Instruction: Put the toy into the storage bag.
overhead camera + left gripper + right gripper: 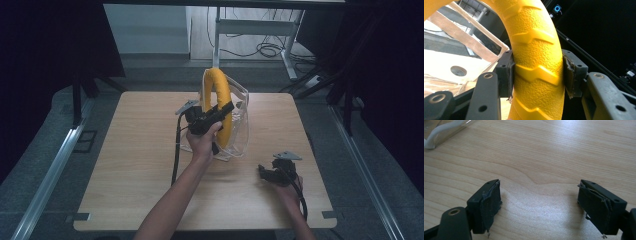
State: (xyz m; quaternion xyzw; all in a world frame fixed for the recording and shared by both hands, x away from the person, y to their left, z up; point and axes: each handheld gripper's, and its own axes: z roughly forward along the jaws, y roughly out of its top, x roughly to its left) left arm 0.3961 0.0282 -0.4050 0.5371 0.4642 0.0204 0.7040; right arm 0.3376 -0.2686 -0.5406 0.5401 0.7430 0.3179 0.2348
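A thick yellow ring [220, 107] with a ribbed, pebbled surface stands upright inside a clear plastic bag [239, 127] at the middle of the wooden table. My left gripper [216, 116] is shut on the ring's near side. In the left gripper view both pads press the yellow ring [537, 70] from either side, with the clear plastic bag [454, 60] and its tan edge strip behind it. My right gripper [264, 172] rests low over the table at the front right, and my right gripper [539, 206] stands open with only bare wood between its pads.
The wooden table [140, 165] has free surface to the left and at the front. A corner of the clear bag [441, 133] lies at the upper left of the right gripper view. Desk legs and cables [265, 47] stand on the floor beyond the table's far edge.
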